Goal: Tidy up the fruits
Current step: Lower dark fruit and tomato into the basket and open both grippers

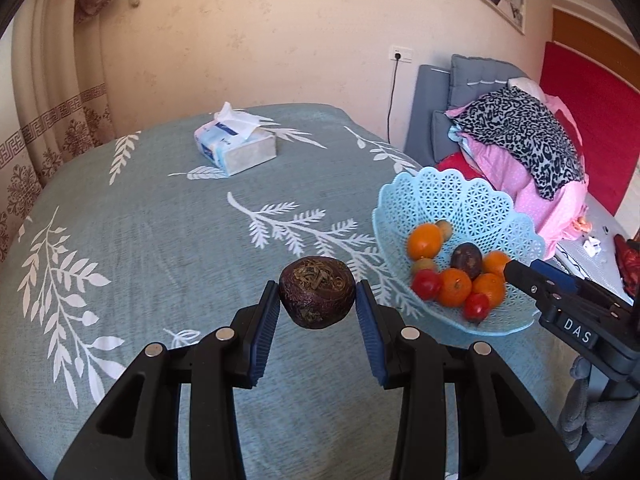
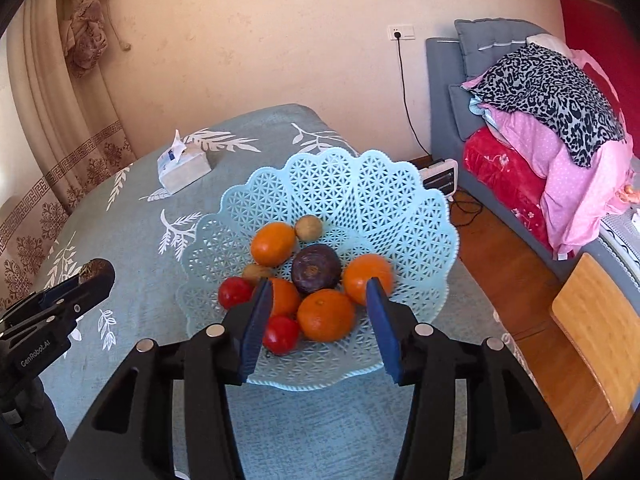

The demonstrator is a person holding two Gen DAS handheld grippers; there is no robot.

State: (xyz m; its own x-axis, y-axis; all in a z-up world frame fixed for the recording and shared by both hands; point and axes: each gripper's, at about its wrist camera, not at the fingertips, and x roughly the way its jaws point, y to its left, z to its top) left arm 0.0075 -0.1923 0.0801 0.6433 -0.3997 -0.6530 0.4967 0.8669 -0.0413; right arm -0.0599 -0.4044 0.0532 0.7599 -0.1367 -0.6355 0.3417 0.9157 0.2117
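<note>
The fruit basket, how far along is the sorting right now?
Mostly done: the light blue basket already holds four oranges, two tomatoes, a dark purple fruit and two small brownish ones. In hand: the left hand-held gripper is clamped on another dark purple fruit, above the tablecloth and left of the basket. The right hand-held gripper is open and empty over the basket. Left: dropping that fruit in.
</note>
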